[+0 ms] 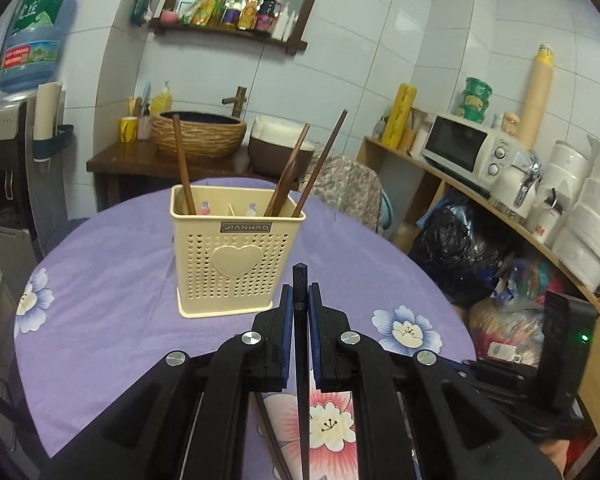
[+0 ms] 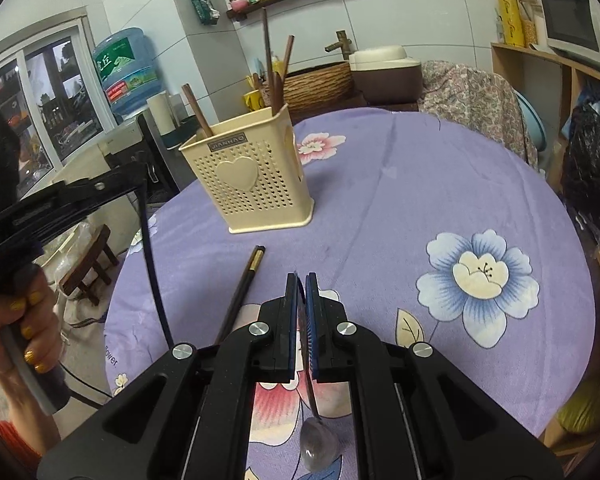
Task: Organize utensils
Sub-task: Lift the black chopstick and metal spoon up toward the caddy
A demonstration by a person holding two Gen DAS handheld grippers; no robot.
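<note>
A cream perforated utensil holder (image 1: 232,256) (image 2: 252,184) stands on the purple flowered tablecloth (image 1: 112,264) with several brown chopsticks (image 1: 182,168) leaning in it. My left gripper (image 1: 300,292) is shut on a black chopstick (image 1: 301,280) that stands upright between its pads, lifted in front of the holder. In the right wrist view that left gripper (image 2: 140,180) hangs at the left, held by a hand, with the chopstick (image 2: 154,264) dangling from it. My right gripper (image 2: 302,280) is shut on a thin spoon handle; the spoon's bowl (image 2: 318,448) hangs below. Another black chopstick (image 2: 244,288) lies on the cloth.
Beyond the round table are a chair with a floral cover (image 2: 472,92), a basin on a wooden counter (image 1: 198,132) and a water dispenser (image 1: 4,152). To the right, a wooden shelf carries a microwave (image 1: 460,148) and paper rolls. Black bags (image 1: 460,252) sit under it.
</note>
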